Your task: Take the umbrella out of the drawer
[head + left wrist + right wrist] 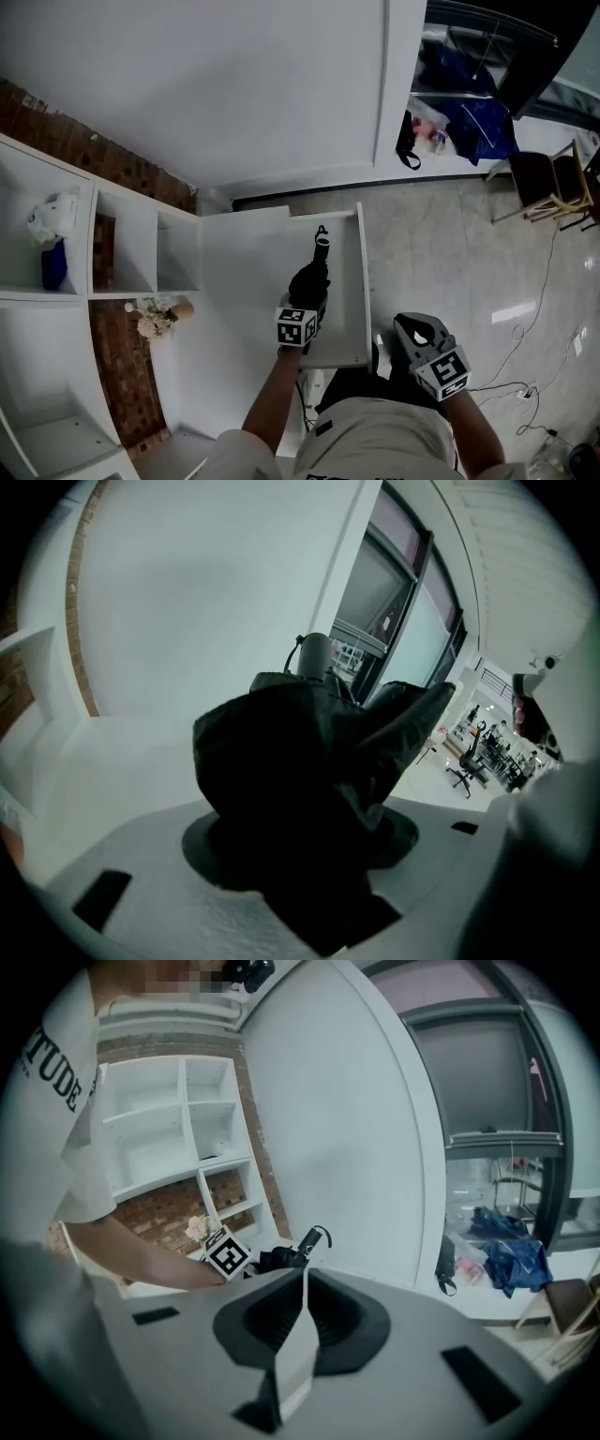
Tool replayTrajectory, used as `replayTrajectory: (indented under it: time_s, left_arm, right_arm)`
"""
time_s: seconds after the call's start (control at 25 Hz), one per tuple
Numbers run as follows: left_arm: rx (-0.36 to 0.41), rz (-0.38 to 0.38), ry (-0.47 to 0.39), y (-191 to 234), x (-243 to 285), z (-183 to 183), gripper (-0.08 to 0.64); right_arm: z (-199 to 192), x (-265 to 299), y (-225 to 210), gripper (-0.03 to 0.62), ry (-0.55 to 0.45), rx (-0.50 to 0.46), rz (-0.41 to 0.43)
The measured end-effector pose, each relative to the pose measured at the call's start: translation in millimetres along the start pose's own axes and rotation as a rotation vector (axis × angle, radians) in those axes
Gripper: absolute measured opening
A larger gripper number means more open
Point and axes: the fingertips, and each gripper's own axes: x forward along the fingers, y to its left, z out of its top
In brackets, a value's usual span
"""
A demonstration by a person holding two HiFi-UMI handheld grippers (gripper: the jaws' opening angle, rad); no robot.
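Closest to the head camera, our right gripper (pixel 419 330) is hovering just off the drawer's near right corner. Its fingers (pixel 298 1335) are pressing flat together, with nothing between them.

Our left gripper (pixel 313 286) is reaching out over the open white drawer (pixel 362 281). Its fingers are clamping the folded black umbrella (pixel 319 264) by its bundled fabric. Seen from the left gripper view, that dark fabric is filling the whole gap between the fingers. We are holding the umbrella above the drawer's inside, near its right wall. The umbrella's handle (pixel 322 242), with its wrist loop, is pointing toward the drawer's far end.

Left of the drawer, a white shelf unit (pixel 92 246) is standing against red brick. A small bunch of pale flowers (pixel 153 319) is sitting in the compartment nearest the drawer. Farther left, a blue bottle (pixel 53 265) is standing under a crumpled white bag (pixel 52 220).

Beyond the drawer's far right corner, blue bags (pixel 483 122) are lying in a heap, and a wooden chair (pixel 553 183) is standing beside them. Right of the drawer, thin cables (pixel 525 319) are trailing across the pale tiled floor (pixel 450 244).
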Motion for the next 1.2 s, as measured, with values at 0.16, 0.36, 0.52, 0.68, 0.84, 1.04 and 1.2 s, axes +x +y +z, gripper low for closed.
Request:
replayTrajectory:
  time_s: [0.16,0.36,0.52,0.68,0.84,1.04,1.2]
  left_arm:
    - [-0.019,-0.007,-0.066,-8,-30,9,0.25]
    - [-0.045,0.006,-0.172,-28,-65,27,0.25]
    - [-0.071,0.023,-0.256,-53,-99,39,0.25]
    - [-0.084,0.042,-0.345,-84,-135,48,0.252]
    - [-0.108,0.061,-0.42,-117,-169,49,0.252]
    - [-0.089,0.089,-0.472,-160,-198,34,0.252]
    - [-0.099,0.107,-0.512,-200,-222,16,0.252]
  right_arm:
    - [-1,-14,3,0.034,-0.012,0.004,-0.032]
    - [11,-38,-4,0.034,-0.04,-0.015,-0.051]
    - [22,-68,-7,0.034,-0.07,-0.044,-0.038]
    - [28,-99,-12,0.034,-0.105,-0.08,-0.025]
    - [22,-132,-15,0.034,-0.1,-0.085,-0.011]
    - [12,-175,-16,0.034,-0.119,-0.096,0.007]
    - [-1,-209,-16,0.034,-0.144,-0.122,0.033]
